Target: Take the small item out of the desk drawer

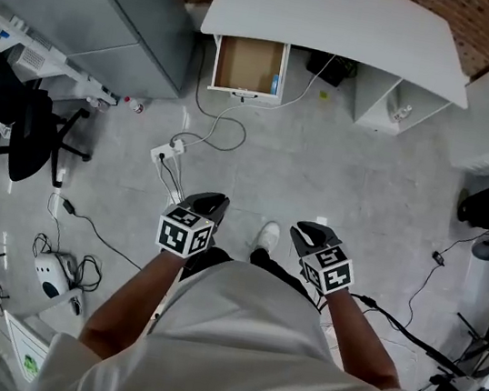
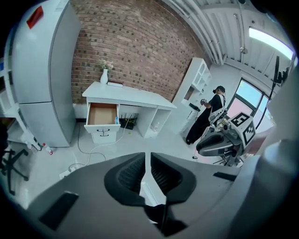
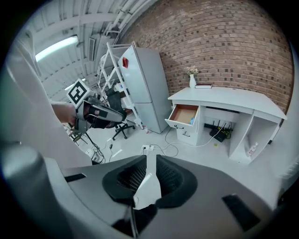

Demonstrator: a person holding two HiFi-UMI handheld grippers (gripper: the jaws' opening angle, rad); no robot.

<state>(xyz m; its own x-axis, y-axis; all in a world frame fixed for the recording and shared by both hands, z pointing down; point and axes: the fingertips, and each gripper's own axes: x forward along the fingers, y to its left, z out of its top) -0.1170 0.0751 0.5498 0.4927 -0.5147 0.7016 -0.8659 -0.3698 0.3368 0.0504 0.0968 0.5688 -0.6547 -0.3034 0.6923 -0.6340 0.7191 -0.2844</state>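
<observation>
The white desk (image 1: 345,22) stands across the floor ahead of me, with its drawer (image 1: 246,66) pulled open. A small blue item (image 1: 274,84) lies at the drawer's right side. It also shows as a blue speck (image 2: 116,120) in the left gripper view and in the right gripper view (image 3: 192,120). My left gripper (image 1: 205,202) and right gripper (image 1: 309,235) are held near my waist, far from the desk. The left gripper's (image 2: 145,156) jaws are together and hold nothing. On the right gripper (image 3: 150,158) only a slim gap shows between the jaws, with nothing in it.
A tall grey cabinet (image 1: 117,13) stands left of the desk. A power strip (image 1: 170,152) and cables (image 1: 223,127) lie on the floor between me and the drawer. A black office chair (image 1: 29,133) is at the left. A person in black (image 2: 205,116) stands far right.
</observation>
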